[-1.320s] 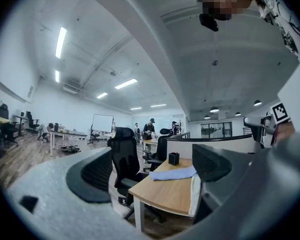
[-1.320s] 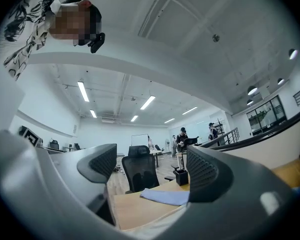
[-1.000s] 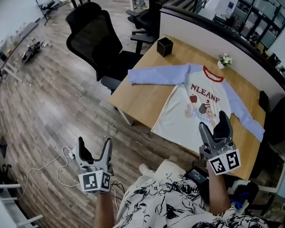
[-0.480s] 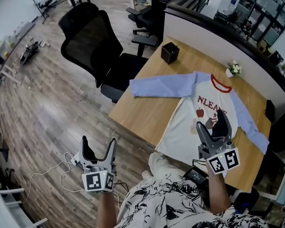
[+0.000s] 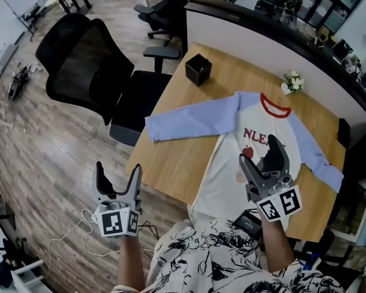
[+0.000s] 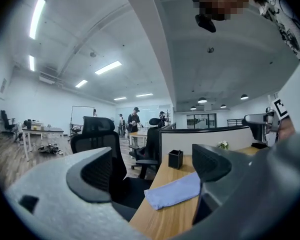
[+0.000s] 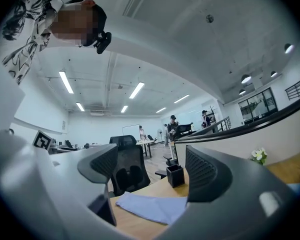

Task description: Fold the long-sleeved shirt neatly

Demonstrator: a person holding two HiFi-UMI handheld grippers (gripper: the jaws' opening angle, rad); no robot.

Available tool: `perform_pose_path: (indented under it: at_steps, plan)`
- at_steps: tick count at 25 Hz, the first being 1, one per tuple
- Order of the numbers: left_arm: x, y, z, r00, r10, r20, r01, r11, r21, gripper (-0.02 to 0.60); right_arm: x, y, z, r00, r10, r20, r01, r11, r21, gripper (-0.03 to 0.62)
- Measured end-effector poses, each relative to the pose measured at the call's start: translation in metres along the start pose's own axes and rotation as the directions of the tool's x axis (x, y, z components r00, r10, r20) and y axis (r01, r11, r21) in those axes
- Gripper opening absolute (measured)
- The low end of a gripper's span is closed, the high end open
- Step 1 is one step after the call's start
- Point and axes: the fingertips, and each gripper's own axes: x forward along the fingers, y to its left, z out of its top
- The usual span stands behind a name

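A long-sleeved shirt lies flat on the wooden table, white body with red print, red collar and pale blue sleeves spread to both sides. Its left sleeve reaches toward the table's left edge and shows as a blue sleeve in the left gripper view and a blue sleeve in the right gripper view. My left gripper hangs open over the floor, left of the table. Over the shirt's lower body my right gripper stands open and empty.
A black pen cube stands at the table's far left corner and a small flower pot near the collar. Black office chairs stand left of the table. A partition wall runs behind it. A white cable lies on the floor.
The view has shifted so the table and shirt sit lower and nearer. Both grippers stay open, and the right one is now over the shirt's lower body.
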Motion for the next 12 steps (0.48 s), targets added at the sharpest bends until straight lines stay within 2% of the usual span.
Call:
perform_pose_path:
  at_steps: [3,7,9,12]
  plan:
    - [0.030,-0.003,-0.001,0.998,-0.054,-0.025,0.055,0.998,0.034,0.489,0.011,-0.006,-0.011,1.000,0.004,-0.026,-0.004,1.000,0.012,0.420]
    - [0.065,-0.006,-0.002,0.988,-0.145,-0.051,0.149,0.986,0.073,0.489,0.032,0.019,-0.034,0.991,0.094,-0.093,-0.095,0.995,-0.010,0.427]
    - [0.083,-0.005,-0.007,0.977,-0.197,-0.080,0.204,0.975,0.090,0.489,0.044,0.036,-0.048,0.982,0.135,-0.135,-0.137,0.990,-0.008,0.436]
    - [0.119,0.001,-0.022,0.952,-0.280,-0.125,0.294,0.950,0.105,0.489,0.067,0.056,-0.068,0.971,0.160,-0.176,-0.159,0.987,0.018,0.436]
